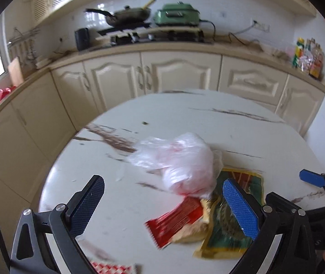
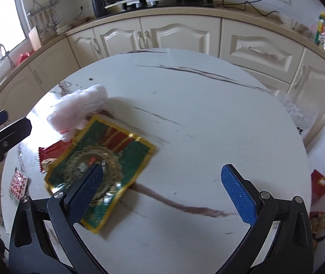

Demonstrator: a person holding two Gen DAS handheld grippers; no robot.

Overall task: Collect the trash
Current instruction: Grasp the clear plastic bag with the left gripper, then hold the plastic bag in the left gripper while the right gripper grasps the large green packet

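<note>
L wrist: left claw (image 1: 163, 203) spread wide, empty, over red wrapper (image 1: 176, 220), green-gold packet (image 1: 228, 228), plastic bag (image 1: 180, 162) on worktop (image 1: 242, 127). Step: approach; next, drop and pinch. R wrist: right claw (image 2: 162, 196) apart, empty, packet (image 2: 107, 162) by its left finger; bare worktop to the right, rim near

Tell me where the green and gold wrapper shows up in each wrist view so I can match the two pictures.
Left wrist: green and gold wrapper lies lower right of centre, partly behind the left gripper's right finger.
Right wrist: the wrapper lies left of centre, its near part behind the right gripper's left finger.
Shared landmark: the crumpled clear plastic bag overlaps the wrapper's far edge in both views.
</note>
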